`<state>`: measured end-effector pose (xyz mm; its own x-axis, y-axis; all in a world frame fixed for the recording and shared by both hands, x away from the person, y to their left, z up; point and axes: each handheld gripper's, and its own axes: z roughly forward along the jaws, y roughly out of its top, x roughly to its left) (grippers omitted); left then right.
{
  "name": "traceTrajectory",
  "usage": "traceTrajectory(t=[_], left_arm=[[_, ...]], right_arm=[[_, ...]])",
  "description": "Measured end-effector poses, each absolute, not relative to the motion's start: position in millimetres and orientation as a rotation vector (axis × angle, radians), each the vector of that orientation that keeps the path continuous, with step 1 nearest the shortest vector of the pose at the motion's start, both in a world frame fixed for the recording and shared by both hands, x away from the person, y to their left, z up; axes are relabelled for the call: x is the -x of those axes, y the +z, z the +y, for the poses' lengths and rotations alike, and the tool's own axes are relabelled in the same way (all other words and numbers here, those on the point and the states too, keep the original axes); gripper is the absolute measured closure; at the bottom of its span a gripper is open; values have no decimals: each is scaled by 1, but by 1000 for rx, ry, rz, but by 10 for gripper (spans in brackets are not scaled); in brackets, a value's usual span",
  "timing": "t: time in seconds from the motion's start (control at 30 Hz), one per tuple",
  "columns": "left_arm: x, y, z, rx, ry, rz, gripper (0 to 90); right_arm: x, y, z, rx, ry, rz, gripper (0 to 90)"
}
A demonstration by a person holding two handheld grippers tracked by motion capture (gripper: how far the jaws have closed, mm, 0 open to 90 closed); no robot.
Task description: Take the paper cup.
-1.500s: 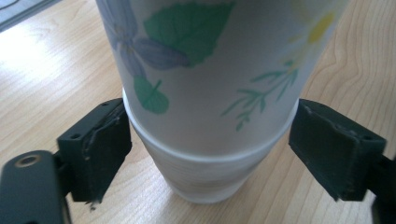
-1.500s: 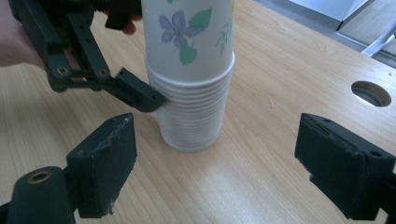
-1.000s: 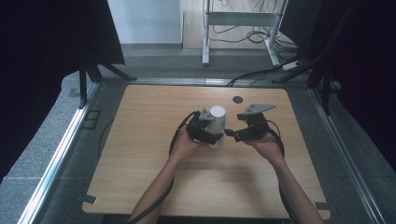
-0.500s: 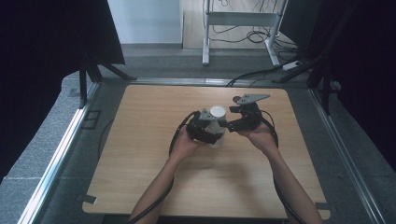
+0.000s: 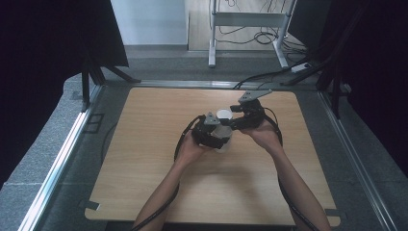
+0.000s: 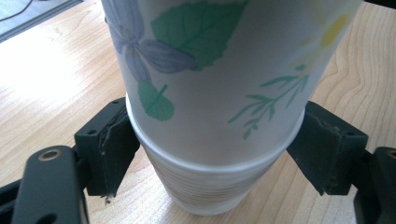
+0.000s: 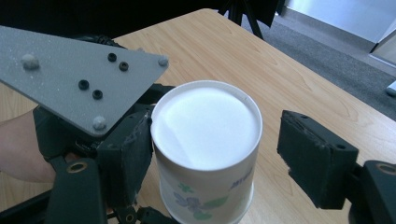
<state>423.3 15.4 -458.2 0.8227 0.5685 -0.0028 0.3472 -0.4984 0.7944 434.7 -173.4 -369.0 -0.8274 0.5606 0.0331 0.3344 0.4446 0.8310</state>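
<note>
Daylight from the far side brightens the tabletop (image 5: 144,144); black drapes at both sides stay unreadably dark. Glare whitens the close, slightly soft paper cup (image 6: 210,93).

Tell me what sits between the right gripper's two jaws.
In the right gripper view, the upturned paper cup stands between the right gripper jaws, its white base facing up.

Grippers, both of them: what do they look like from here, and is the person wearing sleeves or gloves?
Both are black two-jaw tools. The left tool and right tool each have blocky black jaws with worn, ragged foam pads, and metal-ringed screw holes in the arms behind them. A grey three-cornered plate with small black holes tops the left one; the right carries one too. A black cable trails from each. Forearms are bare: no sleeves, no gloves.
</note>
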Motion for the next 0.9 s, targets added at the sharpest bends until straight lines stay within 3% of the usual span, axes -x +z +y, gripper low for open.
traceTrajectory(t=[0.17,0.9], left_arm=[[-424,-458,15,-2144,326,668,204],[-424,-458,17,-2147,324,657,212]], right_arm=[[-436,-368,-170,-764,1327,2476,348],[-433,-356,-170,-759,1328,2452,376]])
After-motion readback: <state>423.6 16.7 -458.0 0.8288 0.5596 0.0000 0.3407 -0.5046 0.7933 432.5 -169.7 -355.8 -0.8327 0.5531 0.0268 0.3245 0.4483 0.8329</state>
